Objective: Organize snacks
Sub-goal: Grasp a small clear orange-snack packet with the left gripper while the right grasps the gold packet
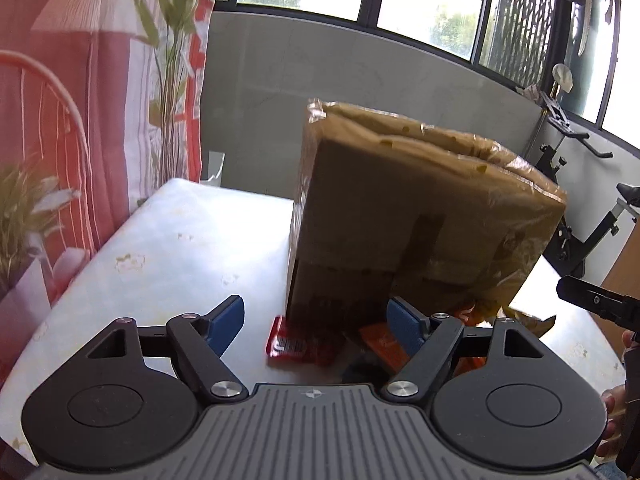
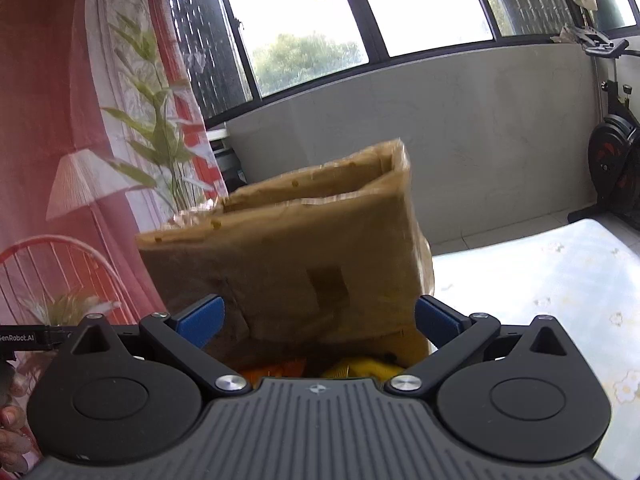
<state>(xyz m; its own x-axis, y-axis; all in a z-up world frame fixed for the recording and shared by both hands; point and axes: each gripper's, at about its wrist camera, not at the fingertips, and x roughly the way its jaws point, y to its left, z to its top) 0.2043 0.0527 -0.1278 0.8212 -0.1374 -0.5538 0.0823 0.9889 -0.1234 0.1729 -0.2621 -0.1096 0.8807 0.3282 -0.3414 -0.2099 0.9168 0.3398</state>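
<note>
Both the left gripper (image 1: 316, 322) and right gripper (image 2: 318, 322) gape empty near the cardboard box (image 1: 412, 216) mid-surface (image 1: 172, 248), snack packets (image 1: 298, 344) at its base; approach packets low, avoid nudging the box.

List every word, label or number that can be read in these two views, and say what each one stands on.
"enRobot.AI", first letter cut off by the frame edge: on the black bar of the left gripper at the left edge of the right wrist view.
Red snack packet: white label patch, print too blurred to read.
Orange snack packet: faint marks, unreadable.
Cardboard box: no readable text.
</note>
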